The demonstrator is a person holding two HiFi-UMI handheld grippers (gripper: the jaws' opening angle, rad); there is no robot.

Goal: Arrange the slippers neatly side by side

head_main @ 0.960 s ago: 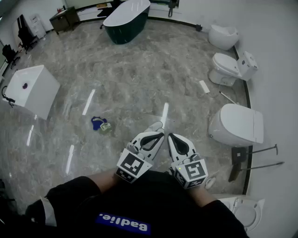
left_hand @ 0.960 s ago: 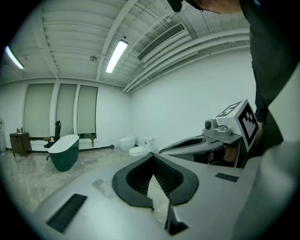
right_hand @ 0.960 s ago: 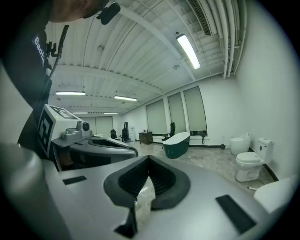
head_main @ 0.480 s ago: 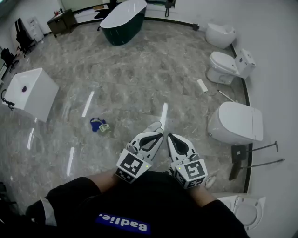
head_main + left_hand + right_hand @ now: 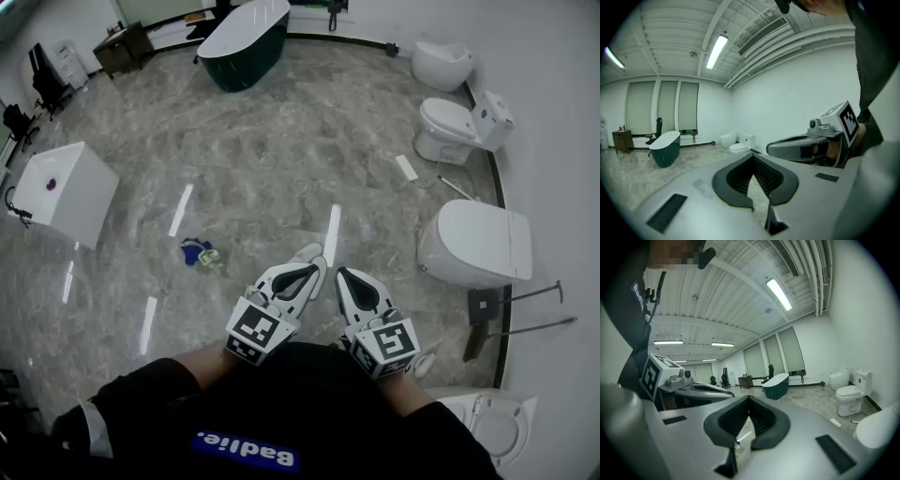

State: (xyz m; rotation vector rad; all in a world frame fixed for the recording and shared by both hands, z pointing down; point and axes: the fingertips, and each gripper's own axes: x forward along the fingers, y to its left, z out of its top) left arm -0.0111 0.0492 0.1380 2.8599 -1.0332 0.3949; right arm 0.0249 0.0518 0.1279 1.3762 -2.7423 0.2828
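"What is underfoot?"

"You stand on a grey veined stone floor (image 5: 281, 159), polished and glossy, with lamp streaks mirrored in it."

"And my tools?"

"Your left gripper (image 5: 315, 259) and right gripper (image 5: 342, 276) have smooth matt grey plastic shells and black ribbed pads (image 5: 764, 176). The white toilet (image 5: 455, 127) looks like glossy ceramic. Your black top (image 5: 281, 412) is matt cloth."

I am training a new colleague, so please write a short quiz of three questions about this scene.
1. True or false: the left tool is holding something.
2. The outside of the bathtub is: A red, B dark green, C yellow.
3. Along which side of the head view do the toilets stand?
Key: 1 false, it is shut and empty; 2 B; 3 the right side.
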